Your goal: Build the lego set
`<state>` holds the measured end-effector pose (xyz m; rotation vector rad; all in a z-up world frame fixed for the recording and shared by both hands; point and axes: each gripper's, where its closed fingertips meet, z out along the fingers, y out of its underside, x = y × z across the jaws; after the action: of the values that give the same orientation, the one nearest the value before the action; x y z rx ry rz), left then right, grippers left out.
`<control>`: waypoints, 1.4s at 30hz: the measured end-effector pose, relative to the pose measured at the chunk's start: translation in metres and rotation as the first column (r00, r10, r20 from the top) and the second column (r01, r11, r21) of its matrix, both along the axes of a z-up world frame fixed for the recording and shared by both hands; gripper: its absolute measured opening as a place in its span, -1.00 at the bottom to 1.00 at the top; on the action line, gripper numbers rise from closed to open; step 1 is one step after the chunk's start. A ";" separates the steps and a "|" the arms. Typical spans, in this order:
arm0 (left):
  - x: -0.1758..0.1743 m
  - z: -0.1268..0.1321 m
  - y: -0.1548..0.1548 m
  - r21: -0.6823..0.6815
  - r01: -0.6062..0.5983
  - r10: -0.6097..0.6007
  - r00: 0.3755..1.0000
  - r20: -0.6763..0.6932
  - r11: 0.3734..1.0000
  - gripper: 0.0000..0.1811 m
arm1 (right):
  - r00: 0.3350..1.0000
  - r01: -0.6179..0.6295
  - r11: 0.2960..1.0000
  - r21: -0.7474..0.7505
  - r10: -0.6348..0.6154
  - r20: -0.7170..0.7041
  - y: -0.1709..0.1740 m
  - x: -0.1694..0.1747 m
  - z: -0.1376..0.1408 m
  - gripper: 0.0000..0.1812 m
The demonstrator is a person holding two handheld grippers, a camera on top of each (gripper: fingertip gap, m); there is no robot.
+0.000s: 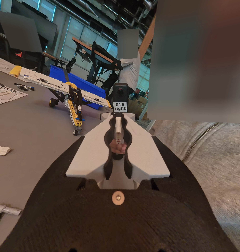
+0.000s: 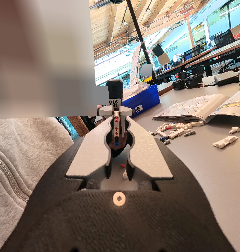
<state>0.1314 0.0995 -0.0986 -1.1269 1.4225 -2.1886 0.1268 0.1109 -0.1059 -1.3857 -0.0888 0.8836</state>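
At frame centre, both grippers' fingers pinch one slim white plastic beam with red pins point(image 2: 116, 127); press squarely, keeping ends aligned.

white sticker point(image 1: 120, 107) on camera | white tag point(image 2: 138, 108) on blue bin point(image 2: 148, 98)

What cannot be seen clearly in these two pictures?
- Left wrist view: where the left claw meets the white piece is hidden by its own fingers.
- Right wrist view: the right claw tips overlap the left claw; contact is unclear.
- Loose parts: too small to identify.
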 end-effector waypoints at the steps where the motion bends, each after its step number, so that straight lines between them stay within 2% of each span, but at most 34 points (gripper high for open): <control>1: 0.000 0.000 0.000 0.000 -0.001 0.001 1.000 -0.001 1.000 -0.93 | 1.000 -0.002 1.000 -0.001 0.002 0.000 0.000 0.000 0.000 -0.86; 13: 0.003 -0.001 0.001 -0.005 -0.012 0.012 1.000 -0.006 1.000 -0.92 | 0.999 -0.024 0.999 -0.022 0.025 0.023 -0.001 -0.006 -0.003 -0.96; 15: 0.007 -0.003 0.011 0.033 -0.089 0.090 0.996 -0.020 0.995 -0.69 | 0.999 -0.006 1.000 -0.027 0.007 0.034 0.000 -0.005 -0.004 -0.96; 16: 0.009 -0.004 0.023 0.082 -0.175 0.177 0.984 -0.008 0.981 -0.59 | 0.999 0.017 0.999 -0.035 -0.015 0.044 0.001 -0.003 -0.005 -0.96; 18: 0.006 0.001 0.057 0.171 -0.378 0.373 0.926 0.061 0.910 -0.54 | 0.996 0.061 0.996 -0.061 -0.057 0.071 0.002 0.003 -0.009 -0.96; 21: -0.010 0.000 0.117 0.267 -0.621 0.617 0.779 0.109 0.737 -0.54 | 0.984 0.151 0.969 -0.196 -0.130 0.120 0.010 0.019 -0.027 -0.96; 24: -0.027 -0.006 0.159 0.328 -0.735 0.749 0.653 0.110 0.593 -0.56 | 0.960 0.281 0.871 -0.403 -0.260 0.108 0.021 0.046 -0.057 -0.96; 26: -0.035 -0.011 0.178 0.355 -0.775 0.805 0.586 0.094 0.523 -0.59 | 0.969 0.232 0.828 -0.510 -0.240 0.052 0.020 0.045 -0.073 -0.96; 28: -0.040 -0.014 0.187 0.362 -0.790 0.829 0.554 0.077 0.494 -0.62 | 0.973 0.176 0.784 -0.595 -0.230 -0.016 0.017 0.043 -0.087 -0.96; 30: -0.042 -0.018 0.193 0.367 -0.792 0.839 0.542 0.057 0.487 -0.65 | 0.970 0.150 0.744 -0.651 -0.238 -0.049 0.013 0.042 -0.097 -0.95; 33: -0.044 -0.023 0.197 0.376 -0.792 0.847 0.531 0.031 0.482 -0.67 | 0.967 0.170 0.731 -0.661 -0.252 -0.030 0.009 0.045 -0.100 -0.95; 37: -0.042 -0.029 0.194 0.372 -0.763 0.823 0.567 -0.007 0.529 -0.84 | 0.970 0.222 0.707 -0.672 -0.231 0.078 0.002 0.045 -0.105 -0.96; 42: -0.038 -0.036 0.191 0.380 -0.734 0.804 0.593 -0.046 0.563 -0.87 | 0.955 0.296 0.684 -0.667 -0.212 0.206 -0.006 0.049 -0.110 -0.92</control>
<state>0.0932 0.2904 -0.1344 -1.5120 0.9840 -1.1747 0.1755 0.1051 -0.2155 -2.0967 0.3911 0.6099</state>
